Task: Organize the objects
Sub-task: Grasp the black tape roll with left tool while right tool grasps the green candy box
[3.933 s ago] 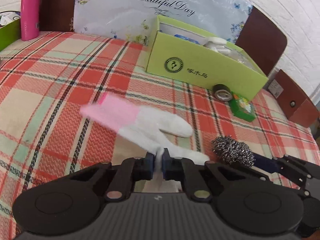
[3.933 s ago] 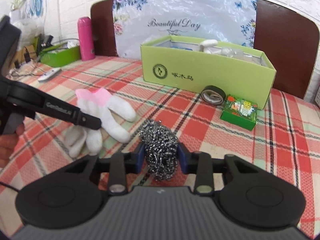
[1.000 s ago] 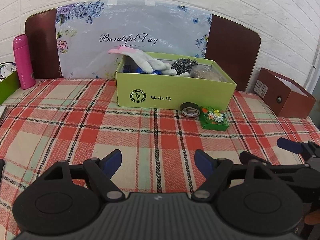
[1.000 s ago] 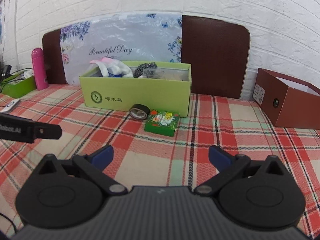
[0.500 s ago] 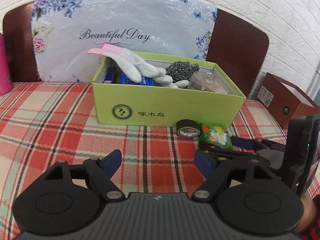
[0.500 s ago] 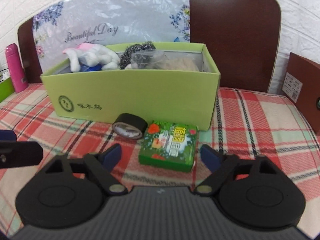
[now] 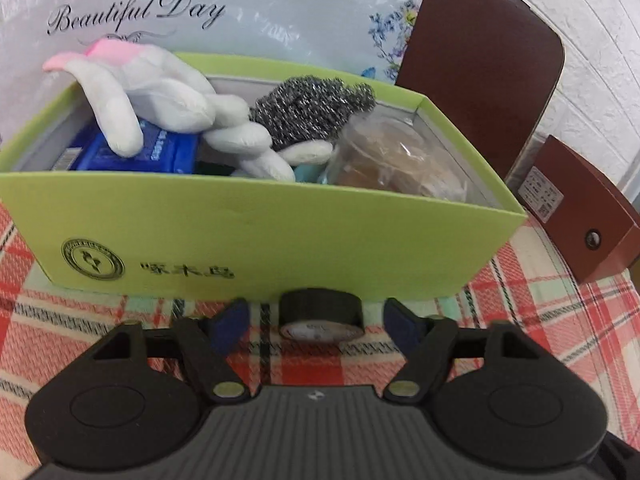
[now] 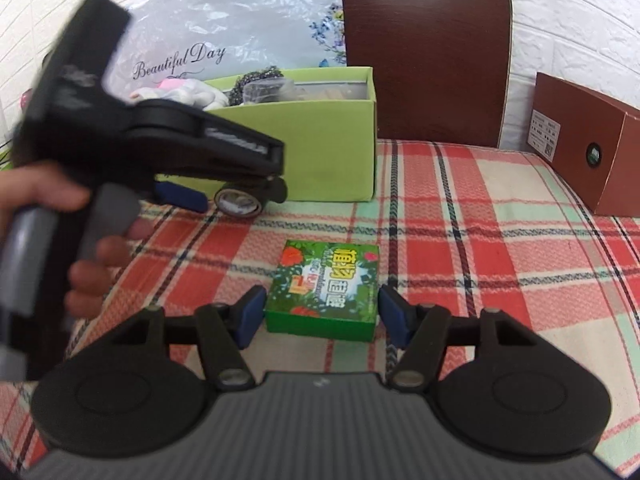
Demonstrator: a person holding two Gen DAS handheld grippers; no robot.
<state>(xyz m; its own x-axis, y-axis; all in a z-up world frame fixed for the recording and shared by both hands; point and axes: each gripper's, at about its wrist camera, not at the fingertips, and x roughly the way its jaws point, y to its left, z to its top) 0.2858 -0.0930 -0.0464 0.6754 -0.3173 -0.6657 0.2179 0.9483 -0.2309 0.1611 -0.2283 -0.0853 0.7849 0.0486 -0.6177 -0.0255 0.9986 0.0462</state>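
A black tape roll [image 7: 320,308] lies on the plaid cloth against the front of the lime-green box [image 7: 280,240]. My left gripper [image 7: 316,322] straddles the roll, jaws closing, with gaps showing on both sides. The right wrist view shows that left gripper [image 8: 236,196] around the same tape roll [image 8: 238,202]. A small green printed packet [image 8: 324,288] lies flat between the fingers of my right gripper [image 8: 322,314]. Its jaws are closing too, and the right pad still stands clear. White-and-pink gloves [image 7: 160,96] and a steel wool ball [image 7: 308,108] rest inside the box.
A brown cardboard box [image 8: 592,140] stands at the right on the plaid tablecloth [image 8: 480,240]. A dark brown chair back [image 8: 424,48] and a floral plastic bag [image 7: 240,20] rise behind the lime-green box. A person's hand [image 8: 40,196] holds the left gripper's handle.
Both grippers have moved forward and down to the box front. The left now straddles the tape roll, the right the green packet, and both jaws have narrowed. Gloves and steel wool lie in the box.
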